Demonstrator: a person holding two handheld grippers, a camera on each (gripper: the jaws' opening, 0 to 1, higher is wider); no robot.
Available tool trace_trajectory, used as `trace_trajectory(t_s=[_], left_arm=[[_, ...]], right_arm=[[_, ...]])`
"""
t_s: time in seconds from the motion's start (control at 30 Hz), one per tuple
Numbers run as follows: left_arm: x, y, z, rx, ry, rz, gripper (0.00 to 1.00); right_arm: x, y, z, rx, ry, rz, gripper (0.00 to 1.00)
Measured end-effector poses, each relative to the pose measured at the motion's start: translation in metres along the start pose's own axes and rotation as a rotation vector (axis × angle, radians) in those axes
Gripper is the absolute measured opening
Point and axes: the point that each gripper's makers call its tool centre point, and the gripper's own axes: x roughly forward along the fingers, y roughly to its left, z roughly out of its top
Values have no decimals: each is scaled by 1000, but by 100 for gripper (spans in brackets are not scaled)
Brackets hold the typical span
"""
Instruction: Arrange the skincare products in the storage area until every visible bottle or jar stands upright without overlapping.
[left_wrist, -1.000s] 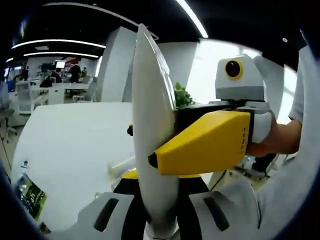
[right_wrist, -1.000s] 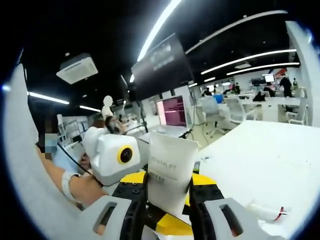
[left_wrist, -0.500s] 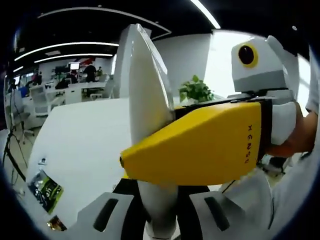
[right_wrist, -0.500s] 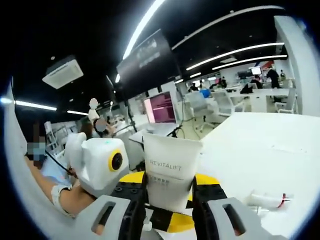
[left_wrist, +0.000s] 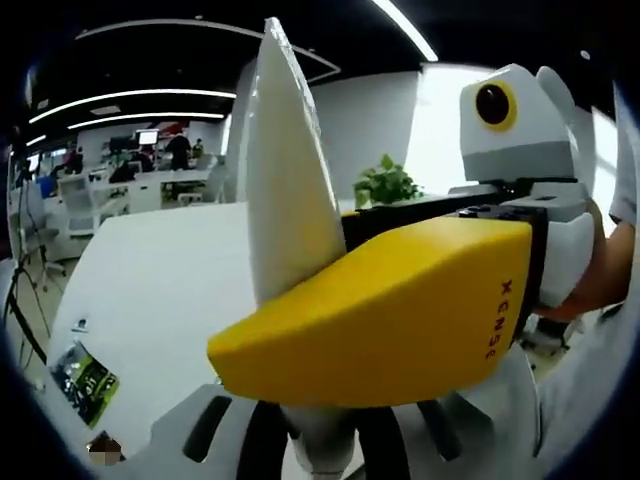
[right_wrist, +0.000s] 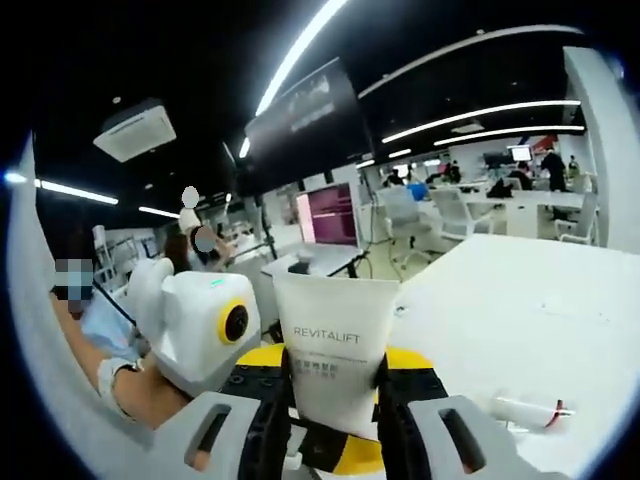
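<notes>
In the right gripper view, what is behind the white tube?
Behind the white tube, the left gripper's yellow jaw shows either side. The tube hides the rest, including the contact.

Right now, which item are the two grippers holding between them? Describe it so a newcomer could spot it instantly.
Start at the big white table, then look above it, where the left gripper and right gripper meet. Both are shut on a white tube, flat sealed end up. It alone reads REVITALIFT, unlike the small tube with red trim lying on the table.
</notes>
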Motion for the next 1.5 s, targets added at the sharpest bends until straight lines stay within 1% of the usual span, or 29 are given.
trace_trajectory(t_s=[0.13, 0.2, 0.37, 0.4, 0.5, 0.53, 0.6, 0.63, 0.73, 0.77, 0.9, 0.93, 1.07, 1.1, 1.13, 1.17, 1.23, 1.3, 1.33, 1.37, 1.4, 1.43, 1.47, 1.5], left_arm=[[-2, 0, 5, -9, -34, -12, 18], [-3, 1, 5, -8, -39, -13, 19], [-3, 0, 5, 19, -33, -19, 18], [-5, -3, 5, 35, -25, -31, 17], [-8, 2, 9, 35, -27, -10, 15], [-9, 6, 9, 42, -20, 10, 14], [-10, 8, 10, 28, -21, 12, 14], [-10, 10, 10, 25, -17, 25, 14], [-10, 15, 7, 22, -4, 52, 14], [-10, 17, 6, 27, 6, 68, 14], [-7, 19, 3, 48, 39, 99, 14], [-6, 19, 2, 46, 47, 105, 14], [-5, 19, 0, 76, 67, 122, 14], [-5, 19, 0, 74, 68, 117, 14], [-5, 19, 0, 74, 67, 114, 14], [-4, 16, 3, 72, 42, 99, 14], [-3, 15, 4, 70, 27, 93, 16], [-2, 12, 4, 64, 15, 60, 17], [-3, 12, 4, 88, 11, 60, 18], [-4, 14, 5, 129, 0, 68, 18], [-6, 14, 3, 135, 1, 72, 19], [-7, 14, 1, 124, 3, 69, 19], [-9, 14, 0, 125, -8, 55, 19], [-10, 15, -6, 122, 12, 49, 20]], right_arm=[[-3, -2, 2, 10, -16, -2, 27], [-5, -3, 5, 11, -30, -8, 27], [-5, -2, 7, 9, -34, -3, 28], [-4, -1, 7, 7, -30, -1, 28], [-1, 2, 11, -6, -45, -7, 29], [1, 2, 12, -3, -44, -12, 30], [4, 1, 14, -2, -48, -15, 31], [6, 0, 14, 8, -44, -17, 31], [10, -2, 12, 36, -25, -19, 31], [11, -3, 11, 60, -19, -26, 32], [12, -4, 8, 75, -18, -47, 34], [13, -5, 7, 79, -15, -51, 37], [14, -6, 4, 83, -2, -51, 37], [14, -7, 4, 83, -2, -46, 36], [12, -12, 4, 76, 3, -75, 31], [11, -9, 5, 74, -1, -56, 31], [9, -9, 6, 58, -7, -55, 29], [7, -11, 5, 51, -10, -56, 29], [7, -11, 6, 54, -14, -54, 29], [7, -10, 6, 52, -18, -53, 29], [6, -11, 8, 48, -26, -56, 29], [6, -12, 9, 42, -34, -57, 29], [5, -13, 11, 41, -38, -61, 29], [4, -15, 14, 41, -48, -64, 29]])
